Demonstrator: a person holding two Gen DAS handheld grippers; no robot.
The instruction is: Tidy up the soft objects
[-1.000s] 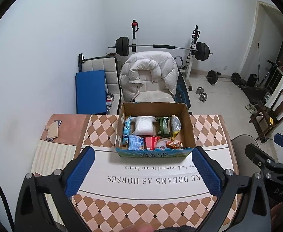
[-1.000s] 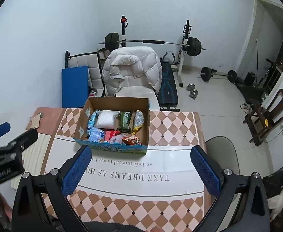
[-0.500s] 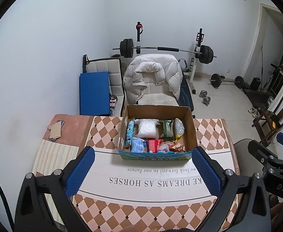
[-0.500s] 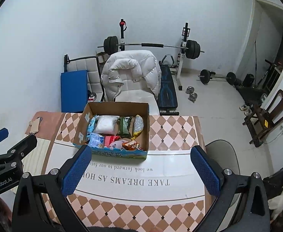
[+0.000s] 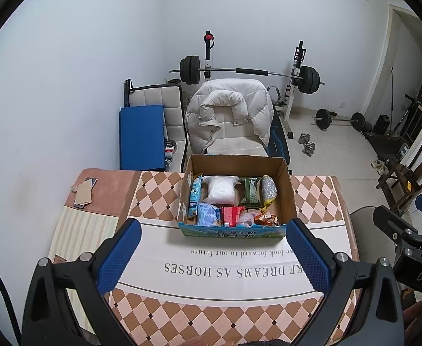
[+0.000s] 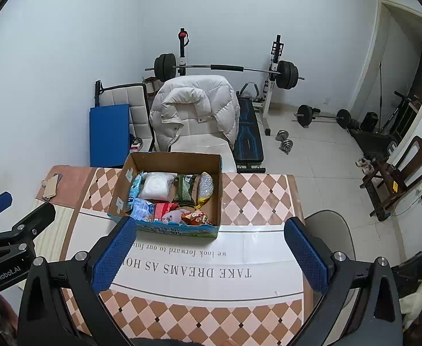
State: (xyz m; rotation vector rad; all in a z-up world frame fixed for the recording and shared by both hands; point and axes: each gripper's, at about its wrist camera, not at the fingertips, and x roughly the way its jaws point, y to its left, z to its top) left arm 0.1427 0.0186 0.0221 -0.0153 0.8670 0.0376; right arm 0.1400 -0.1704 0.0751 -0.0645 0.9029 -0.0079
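An open cardboard box (image 5: 285, 184) (image 6: 118, 190) stands on the checkered table, packed with several soft packets: a white pouch (image 5: 221, 191) (image 6: 156, 186), a green packet (image 5: 250, 194), a silver-yellow bag (image 5: 269, 189), a red pack (image 5: 231, 214), a blue pack (image 5: 208, 214) and an orange snack bag (image 5: 265, 218) (image 6: 195, 217). My left gripper (image 5: 211, 256) is open and empty, held above the table in front of the box. My right gripper (image 6: 208, 256) is open and empty, in front of the box and a little to its right.
A phone with a card (image 5: 84, 191) lies at the table's far left corner. A chair with a white puffer jacket (image 5: 228, 109) stands behind the table. A blue mat (image 5: 141, 137), a barbell rack (image 5: 248, 72) and dumbbells are on the floor beyond.
Both grippers have drawn back and up a little from the box, so it looks smaller and lower in view. Both stay open and empty. The box contents have not moved.
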